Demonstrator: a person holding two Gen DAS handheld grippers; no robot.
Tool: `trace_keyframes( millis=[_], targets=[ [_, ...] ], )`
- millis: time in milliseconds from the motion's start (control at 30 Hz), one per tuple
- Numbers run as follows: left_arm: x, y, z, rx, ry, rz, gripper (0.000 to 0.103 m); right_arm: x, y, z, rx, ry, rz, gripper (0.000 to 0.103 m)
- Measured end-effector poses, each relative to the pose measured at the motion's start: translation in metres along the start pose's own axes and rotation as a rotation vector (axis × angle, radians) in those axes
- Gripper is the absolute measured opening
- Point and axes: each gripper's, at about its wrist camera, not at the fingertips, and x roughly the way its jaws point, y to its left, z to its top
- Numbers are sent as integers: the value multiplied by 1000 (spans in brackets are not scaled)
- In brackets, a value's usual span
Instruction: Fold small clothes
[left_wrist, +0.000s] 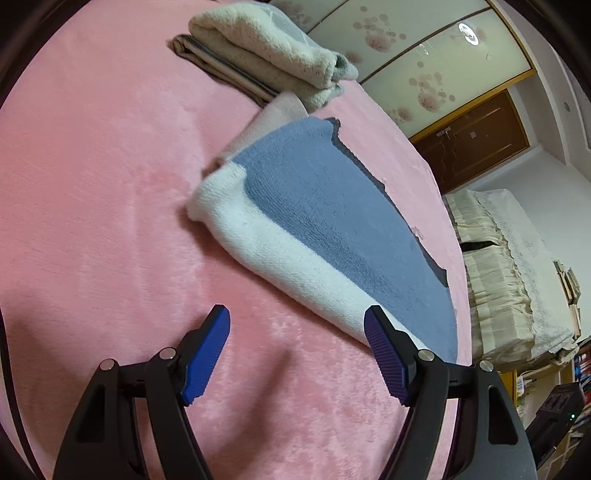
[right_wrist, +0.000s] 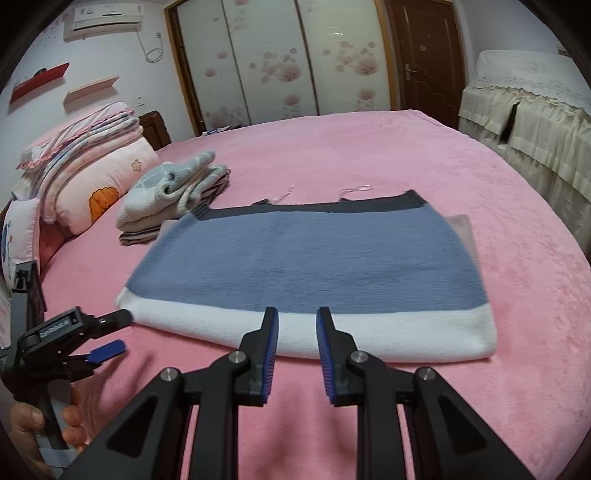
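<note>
The knit (right_wrist: 306, 258) lies flat on the pink bed (right_wrist: 480, 166), about the middle of the right wrist view: blue body, white band at the near edge, dark band at the far edge. A pale cloth (right_wrist: 460, 225) lies under it and shows at 2 o'clock of it. In the left wrist view the knit (left_wrist: 332, 229) runs from centre to 4 o'clock, w/ the white band along its lower-left side.

The right gripper (right_wrist: 297, 321) points down & forward at the white band. Its jaws stand a little apart, not wide, w/ nothing between them; the tips are over the band's near edge, contact I cannot tell.

The left gripper (left_wrist: 297, 319) also points down at the bed, jaws wide apart & empty; the right finger tip overlaps the knit's white corner. From the right wrist view the left gripper (right_wrist: 112, 332) is at 9 o'clock of the knit, tips near its left corner, and a hand (right_wrist: 40, 424) grips the handle below.

At 10 o'clock of the knit sits a pile of folded clothes (right_wrist: 173, 192); further left, pillows (right_wrist: 92, 177).
</note>
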Motion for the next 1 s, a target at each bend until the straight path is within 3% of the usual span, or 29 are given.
trace_keyframes(
  millis=[533,900,1000],
  targets=[
    [18,15,17,-75,-24,-85,74,20,16,4,4,15,7,21],
    [21,15,13,-50,0,-97,77,35,32,10,-14,79,-93,21],
    [27,14,16,-45,11,-105,81,36,33,8,-12,87,-110,30]
  ],
)
